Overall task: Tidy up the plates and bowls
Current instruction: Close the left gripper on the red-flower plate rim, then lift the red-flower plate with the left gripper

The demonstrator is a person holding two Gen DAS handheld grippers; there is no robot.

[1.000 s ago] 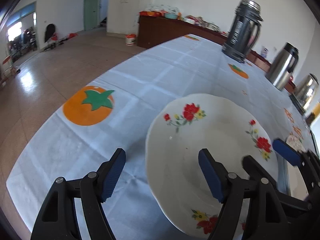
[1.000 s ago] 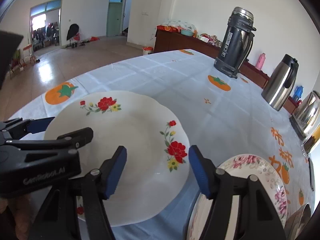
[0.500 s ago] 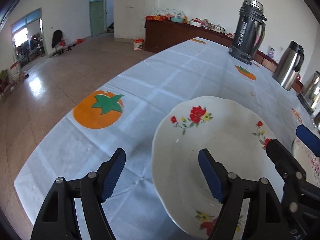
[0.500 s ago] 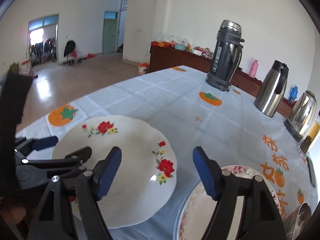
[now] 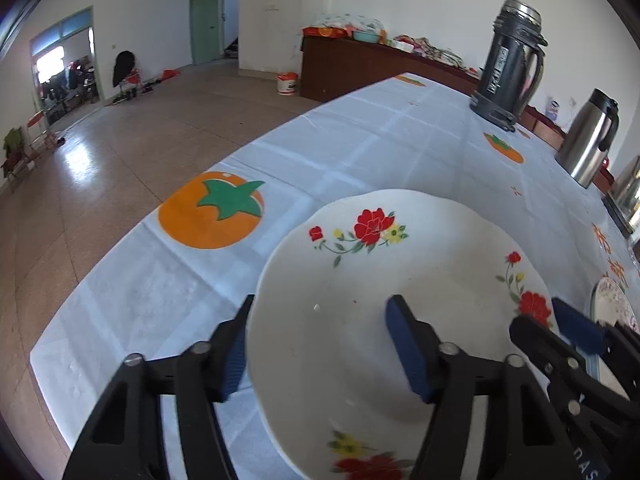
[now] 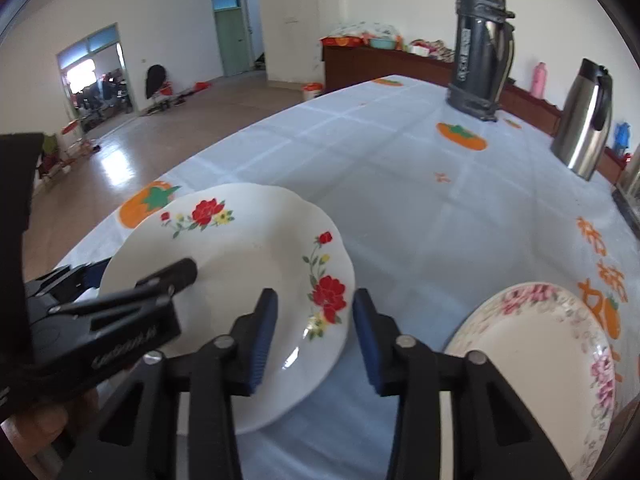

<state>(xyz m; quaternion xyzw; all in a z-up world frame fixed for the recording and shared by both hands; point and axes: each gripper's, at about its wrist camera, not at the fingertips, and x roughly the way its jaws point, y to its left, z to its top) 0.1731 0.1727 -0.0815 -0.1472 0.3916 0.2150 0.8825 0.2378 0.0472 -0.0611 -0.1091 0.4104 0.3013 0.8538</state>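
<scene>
A white plate (image 5: 420, 280) with red flowers lies on the tablecloth. My left gripper (image 5: 320, 356) straddles its left rim: one blue pad is at the rim's outer edge, the other over the plate's inside. Its jaws are closing, and no firm press shows. My right gripper (image 6: 315, 336) straddles the right rim of the same plate (image 6: 240, 248), one pad over the plate and one outside it. Its jaws are closing too, with gaps still showing. A second plate (image 6: 532, 344) with pink flowers lies to the right, untouched.
A dark thermos (image 5: 508, 60), a steel jug (image 5: 588, 136) and a kettle (image 6: 632, 176) stand along the far right of the table. The table's left edge (image 5: 120, 248) drops to the tiled floor. An orange fruit print (image 5: 212, 210) marks the cloth left of the plate.
Both pairs of jaws have narrowed. The right gripper has come over the white plate's right rim. The left gripper's outer pad now sits at the left rim.
</scene>
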